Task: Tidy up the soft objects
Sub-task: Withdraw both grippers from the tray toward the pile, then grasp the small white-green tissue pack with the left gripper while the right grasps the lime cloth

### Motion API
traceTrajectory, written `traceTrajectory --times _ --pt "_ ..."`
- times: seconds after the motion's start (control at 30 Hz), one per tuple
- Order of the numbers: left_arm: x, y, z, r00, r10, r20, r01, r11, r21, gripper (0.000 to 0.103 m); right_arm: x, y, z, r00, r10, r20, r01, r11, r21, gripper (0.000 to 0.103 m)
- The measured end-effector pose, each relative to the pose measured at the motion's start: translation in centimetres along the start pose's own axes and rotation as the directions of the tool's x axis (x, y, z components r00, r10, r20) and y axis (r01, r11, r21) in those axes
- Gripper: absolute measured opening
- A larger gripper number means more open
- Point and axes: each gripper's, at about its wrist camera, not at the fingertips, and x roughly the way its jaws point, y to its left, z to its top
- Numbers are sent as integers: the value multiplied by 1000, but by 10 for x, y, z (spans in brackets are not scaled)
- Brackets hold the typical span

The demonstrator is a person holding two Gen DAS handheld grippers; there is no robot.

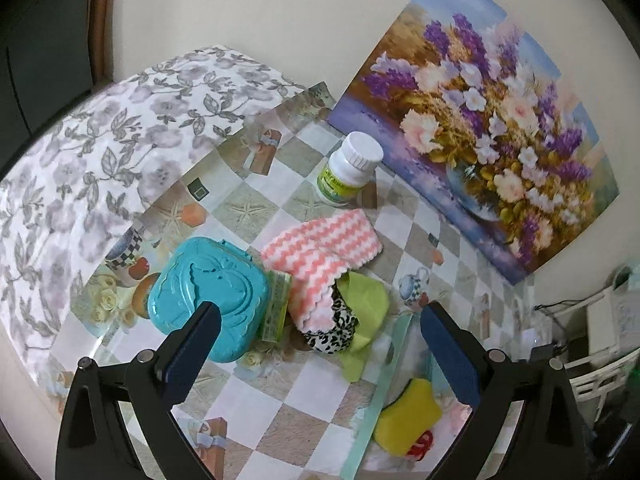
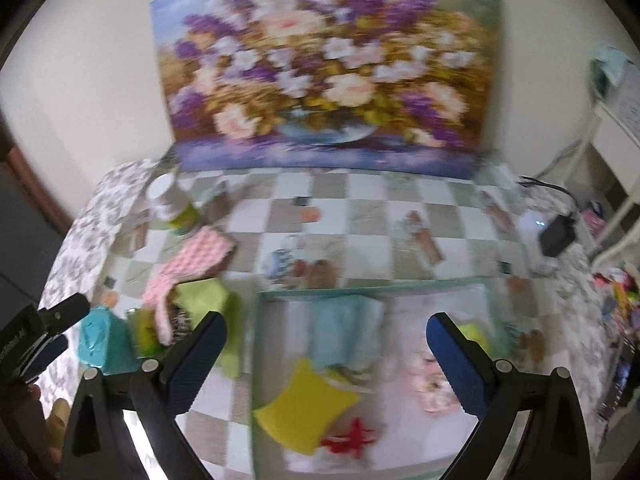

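Hanging over the checked table, the left gripper has its jaws spread wide with nothing between them; bare checked cloth lies under the gap. Just past its fingertips sits a heap of soft things: a pink zigzag cloth draped over a leopard-print piece, with a green cloth under both. A teal box touches the left finger's line of sight and stands hard against a small green-edged sponge, which is wedged between box and heap. A white bottle stands upright behind the heap, apart from it, near the flower painting that leans on the wall. The right gripper is likewise open and empty, poised over a tray whose near-left rim runs close beside the green cloth. In the tray lie a yellow sponge, a red item touching it, and a pale blue cloth; the tray's right half is blurred. Open tabletop stretches between the tray and the painting.
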Motion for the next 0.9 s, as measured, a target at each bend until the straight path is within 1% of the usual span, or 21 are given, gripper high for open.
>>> traceTrajectory --times 0.17,0.3,0.37,0.4,0.47,0.5,0.53,0.57,0.67,0.73,0.8,0.9 --pt "2 2 6 998 -66 16 66 998 9 100 19 35 -4 998 62 -20 -63 997 -52 102" --pt "13 7 12 993 -109 -41 109 994 1 101 38 54 -7 995 93 -44 -97 992 -81 102" --pt "16 6 17 992 -111 -64 112 994 13 101 46 59 -7 993 100 -57 -104 991 -88 102" --pt "16 5 19 992 -103 -70 105 994 27 101 52 62 -8 992 107 -67 -113 990 -87 102" --pt "19 2 27 994 -67 -83 74 994 84 101 61 64 -7 989 123 -79 -129 988 -82 101" --pt "22 0 33 995 -31 -100 43 992 121 101 65 66 -7 988 133 -84 -139 987 -80 101" --pt "24 0 36 994 -7 -111 23 990 136 101 69 68 -7 985 145 -89 -153 985 -83 101" --pt "28 -1 43 991 32 -132 -10 987 159 101 71 70 -7 984 150 -91 -158 983 -89 99" --pt "37 -4 58 982 75 -174 -36 975 221 100 80 79 -8 982 165 -97 -176 977 -119 92" --pt "47 -10 66 969 133 -209 -69 956 286 100 88 83 -9 977 185 -109 -198 972 -125 88" --pt "55 -14 71 957 163 -239 -79 943 324 100 94 87 -9 972 204 -120 -219 967 -127 84" --pt "74 -19 73 928 215 -303 -91 922 376 99 108 90 -11 966 219 -139 -238 962 -132 79"
